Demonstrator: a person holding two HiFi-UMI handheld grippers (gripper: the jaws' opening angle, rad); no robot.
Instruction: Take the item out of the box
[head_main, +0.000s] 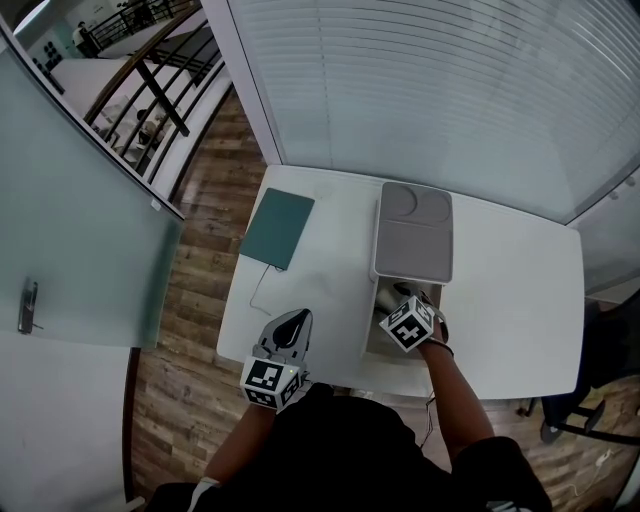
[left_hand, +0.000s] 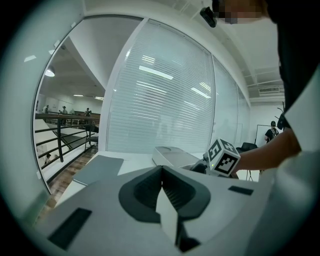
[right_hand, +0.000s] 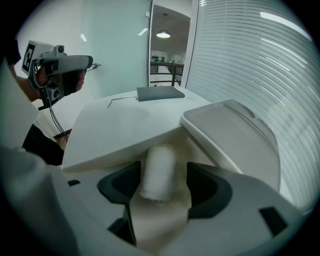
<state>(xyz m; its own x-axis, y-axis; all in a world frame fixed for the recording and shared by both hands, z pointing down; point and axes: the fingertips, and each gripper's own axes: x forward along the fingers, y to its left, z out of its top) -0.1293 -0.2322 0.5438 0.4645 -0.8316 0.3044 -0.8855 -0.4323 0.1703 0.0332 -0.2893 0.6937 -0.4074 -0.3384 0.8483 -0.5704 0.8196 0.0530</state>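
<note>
Only its own view shows the right hand-held gripper (right_hand: 162, 189) released, white roll (right_hand: 159, 165) between its jaws.

Roll (right_hand: 159, 170) lies in box (right_hand: 160, 227), lid (head_main: 413, 232) behind, pad (head_main: 278, 228) left, on table (head_main: 520, 300).

a white table (head_main: 520, 290) bears a teal pad (head_main: 279, 228), a cable (head_main: 252, 295) and a box (head_main: 379, 333).
</note>
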